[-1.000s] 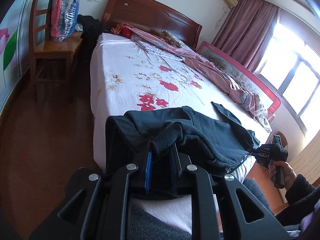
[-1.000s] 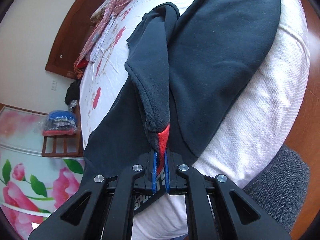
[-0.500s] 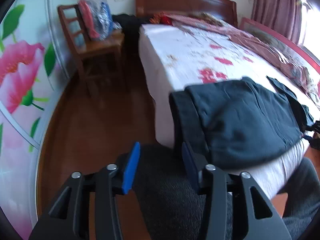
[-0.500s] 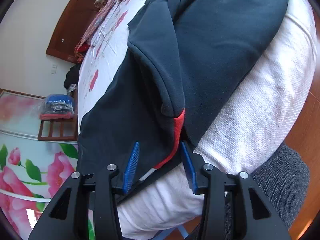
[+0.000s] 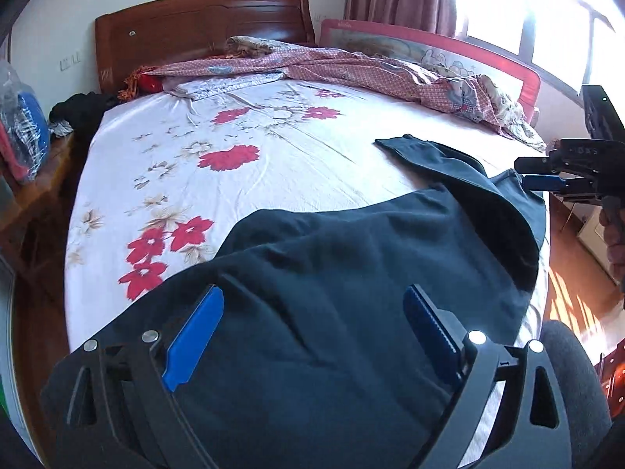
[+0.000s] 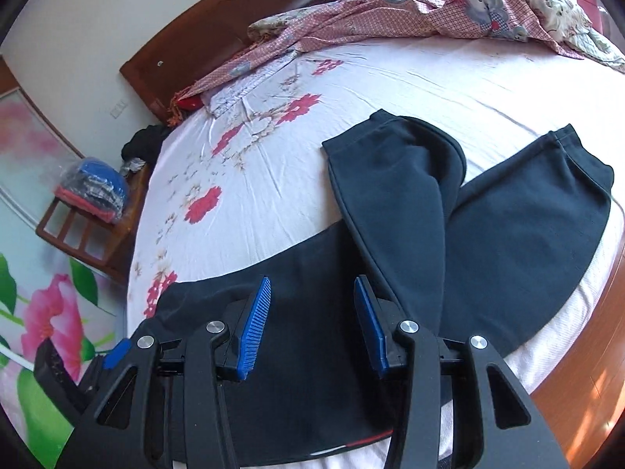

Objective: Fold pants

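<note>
- The left hand-held gripper (image 5: 312, 328) is opening over the pants (image 6: 527, 234), gripping nothing; the right hand-held gripper (image 6: 312, 312) hangs released.
- Pants lie spread on the bed (image 5: 273, 125), legs apart; all folding seems left.

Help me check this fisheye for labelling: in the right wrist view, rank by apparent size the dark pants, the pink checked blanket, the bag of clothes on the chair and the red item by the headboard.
Largest to smallest as they look:
1. dark pants, though nearness to the camera inflates them
2. pink checked blanket
3. bag of clothes on the chair
4. red item by the headboard, partly hidden
</note>
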Tool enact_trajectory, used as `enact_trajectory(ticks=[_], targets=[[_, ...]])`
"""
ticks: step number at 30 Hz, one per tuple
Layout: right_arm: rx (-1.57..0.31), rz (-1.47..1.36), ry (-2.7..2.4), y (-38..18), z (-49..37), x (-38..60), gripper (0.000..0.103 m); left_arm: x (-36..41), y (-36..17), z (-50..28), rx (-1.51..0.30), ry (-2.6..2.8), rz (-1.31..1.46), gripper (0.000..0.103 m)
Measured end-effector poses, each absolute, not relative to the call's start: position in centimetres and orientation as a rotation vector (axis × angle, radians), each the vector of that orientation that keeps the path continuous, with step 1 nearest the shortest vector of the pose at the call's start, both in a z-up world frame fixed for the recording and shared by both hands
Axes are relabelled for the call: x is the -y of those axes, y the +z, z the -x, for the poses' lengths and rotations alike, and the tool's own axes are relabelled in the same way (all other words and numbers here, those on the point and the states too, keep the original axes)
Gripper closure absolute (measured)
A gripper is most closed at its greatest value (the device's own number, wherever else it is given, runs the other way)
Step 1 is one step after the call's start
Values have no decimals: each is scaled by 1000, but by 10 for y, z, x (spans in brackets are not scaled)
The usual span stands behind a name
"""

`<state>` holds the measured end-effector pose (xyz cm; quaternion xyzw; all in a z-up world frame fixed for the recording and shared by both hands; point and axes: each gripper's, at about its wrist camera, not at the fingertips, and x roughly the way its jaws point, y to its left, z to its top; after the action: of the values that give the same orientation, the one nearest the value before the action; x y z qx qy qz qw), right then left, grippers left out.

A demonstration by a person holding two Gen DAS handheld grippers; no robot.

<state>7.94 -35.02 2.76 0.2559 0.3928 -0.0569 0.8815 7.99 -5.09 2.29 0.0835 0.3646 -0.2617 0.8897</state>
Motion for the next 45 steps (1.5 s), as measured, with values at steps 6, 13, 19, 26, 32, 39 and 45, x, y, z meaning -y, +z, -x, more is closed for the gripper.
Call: enact_trajectory(ticks=[6, 13, 19, 26, 32, 39, 45], targets=[[-902, -567, -129, -1, -82, 345, 59, 18, -54, -116, -990, -457, -141, 12], [-871, -527, -182, 1, -87, 354, 59, -7, -48, -95, -933, -397, -150, 15], [-807, -123, -263, 22, -176, 339, 39, 6, -48, -108, -924, -363, -211, 10], [-1072, 290, -357, -51, -279, 326, 39, 3, -49, -108, -910, -383, -184, 10], [-1063, -16, -346, -41, -268, 375, 98, 2, -49, -109, -909, -399, -169, 8], [-755, -503, -345, 42, -170, 465, 98, 2, -49, -110, -909, -415, -160, 5], [-601, -772, -517, 35, -42, 559, 98, 0, -49, -112, -914, -445, -140, 2]])
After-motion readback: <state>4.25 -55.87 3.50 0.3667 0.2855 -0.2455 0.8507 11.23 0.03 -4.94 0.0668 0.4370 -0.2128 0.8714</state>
